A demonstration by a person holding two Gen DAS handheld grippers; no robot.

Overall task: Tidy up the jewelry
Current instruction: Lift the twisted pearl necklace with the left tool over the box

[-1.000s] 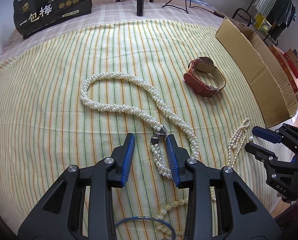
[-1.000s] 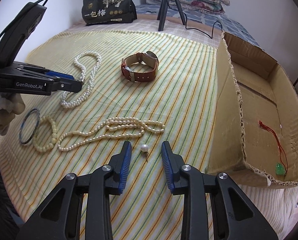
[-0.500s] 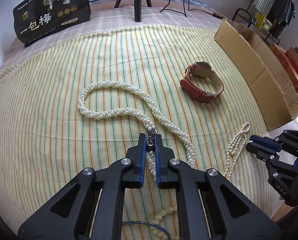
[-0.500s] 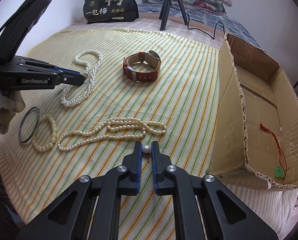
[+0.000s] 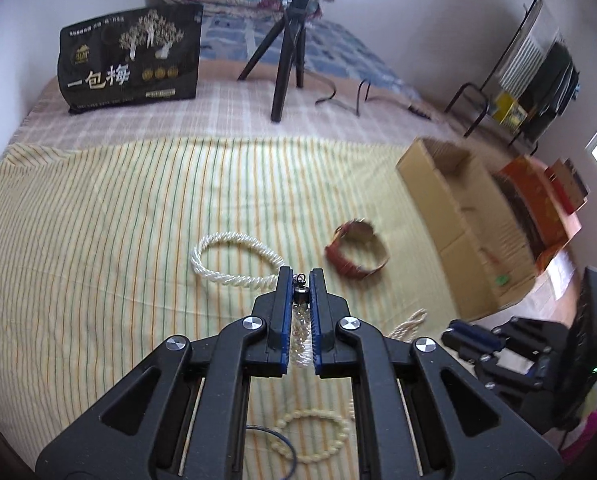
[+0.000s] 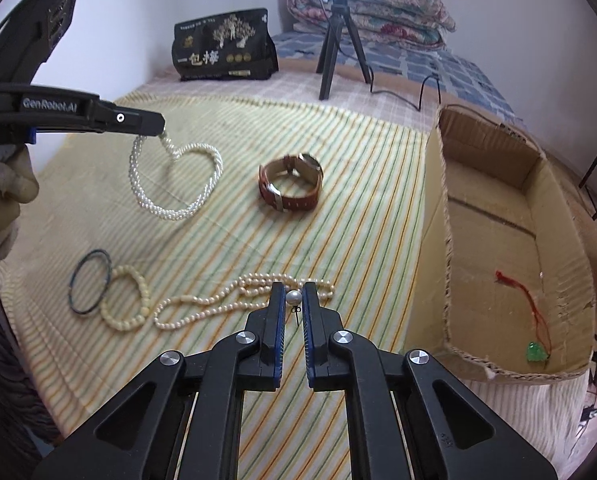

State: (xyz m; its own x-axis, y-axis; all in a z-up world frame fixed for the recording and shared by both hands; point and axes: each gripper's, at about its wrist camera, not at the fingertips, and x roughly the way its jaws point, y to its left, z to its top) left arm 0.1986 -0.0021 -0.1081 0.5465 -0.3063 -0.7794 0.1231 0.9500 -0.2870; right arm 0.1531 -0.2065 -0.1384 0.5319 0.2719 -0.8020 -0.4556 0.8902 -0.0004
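My left gripper (image 5: 300,276) is shut on the clasp end of a thick twisted pearl necklace (image 5: 234,258), lifted so its loop trails down onto the striped cloth. From the right wrist view the left gripper (image 6: 160,128) holds that necklace (image 6: 178,184) hanging above the cloth. My right gripper (image 6: 293,294) is shut on a single pearl earring (image 6: 293,298), raised just over a long cream bead necklace (image 6: 226,300). A brown leather watch (image 6: 292,188) lies mid-cloth. An open cardboard box (image 6: 498,216) stands to the right, holding a red cord with a green pendant (image 6: 536,352).
A dark bangle (image 6: 90,282) and a cream bead bracelet (image 6: 128,298) lie at the near left. A black snack bag (image 6: 224,46), a tripod (image 6: 336,44) and folded quilts stand at the back. A gloved hand (image 6: 2,200) holds the left tool.
Both grippers closed, the left on the twisted necklace's clasp and the right on the pearl earring. Both then rose, the left more, pulling the necklace up off the cloth.
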